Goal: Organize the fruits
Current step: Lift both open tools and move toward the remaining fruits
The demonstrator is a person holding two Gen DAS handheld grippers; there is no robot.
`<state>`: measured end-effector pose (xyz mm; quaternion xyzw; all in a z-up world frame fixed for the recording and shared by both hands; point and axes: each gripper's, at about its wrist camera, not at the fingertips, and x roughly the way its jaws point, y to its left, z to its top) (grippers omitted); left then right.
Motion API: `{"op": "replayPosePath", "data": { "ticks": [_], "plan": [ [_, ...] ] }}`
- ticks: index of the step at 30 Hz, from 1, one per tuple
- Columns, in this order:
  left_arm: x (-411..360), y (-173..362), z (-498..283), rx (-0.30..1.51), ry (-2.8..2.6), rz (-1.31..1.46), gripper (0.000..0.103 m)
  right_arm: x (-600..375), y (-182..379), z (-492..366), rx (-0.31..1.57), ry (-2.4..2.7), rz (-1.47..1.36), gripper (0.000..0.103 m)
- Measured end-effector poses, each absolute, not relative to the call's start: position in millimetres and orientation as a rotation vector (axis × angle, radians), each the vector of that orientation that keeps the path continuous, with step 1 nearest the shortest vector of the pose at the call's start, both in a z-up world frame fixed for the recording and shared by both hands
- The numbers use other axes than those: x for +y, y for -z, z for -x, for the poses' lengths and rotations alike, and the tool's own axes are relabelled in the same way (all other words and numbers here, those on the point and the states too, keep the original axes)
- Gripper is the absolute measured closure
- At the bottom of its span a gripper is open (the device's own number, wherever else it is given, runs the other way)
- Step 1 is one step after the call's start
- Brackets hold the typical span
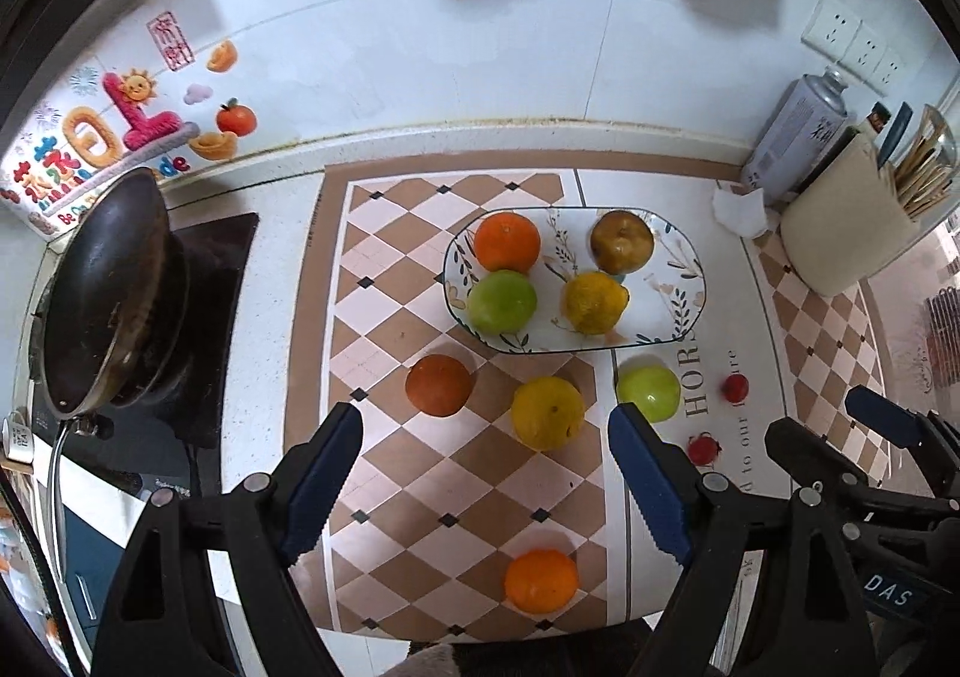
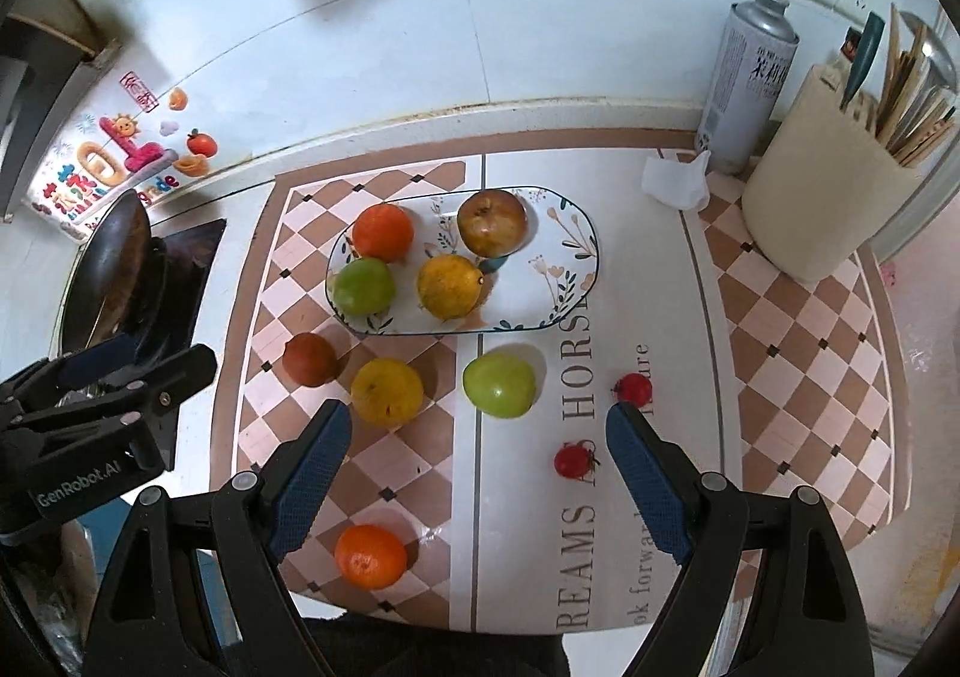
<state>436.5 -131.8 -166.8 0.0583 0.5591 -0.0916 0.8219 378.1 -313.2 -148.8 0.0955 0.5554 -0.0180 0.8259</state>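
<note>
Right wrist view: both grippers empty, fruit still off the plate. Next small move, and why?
Probably lower the right hand-held gripper, open and empty, onto the round green apple on the mat. It lies just ahead of the fingers, and the oval floral plate beyond has bare space on its right.

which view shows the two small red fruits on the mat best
The right wrist view: both small red fruits lie unobstructed between its open fingers. In the left wrist view they sit smaller, off to the right, squeezed between the two grippers.
</note>
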Motion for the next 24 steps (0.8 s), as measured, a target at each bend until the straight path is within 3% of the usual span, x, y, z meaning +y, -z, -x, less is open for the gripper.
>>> {"op": "replayPosePath", "data": {
  "ticks": [18, 21, 24],
  "plan": [
    [-124, 155, -421, 1.154, 0.122, -0.068, 0.019, -323, 131, -372, 1.135, 0.006, -0.269, 0.014],
    [-119, 170, -434, 1.179, 0.076, -0.043, 0.005, -335, 153, -384, 1.176, -0.016, -0.328, 0.014],
    [-110, 193, -449, 1.23, 0.025, -0.009, 0.005, -347, 187, -399, 1.242, -0.037, -0.384, 0.014]
  ]
}}
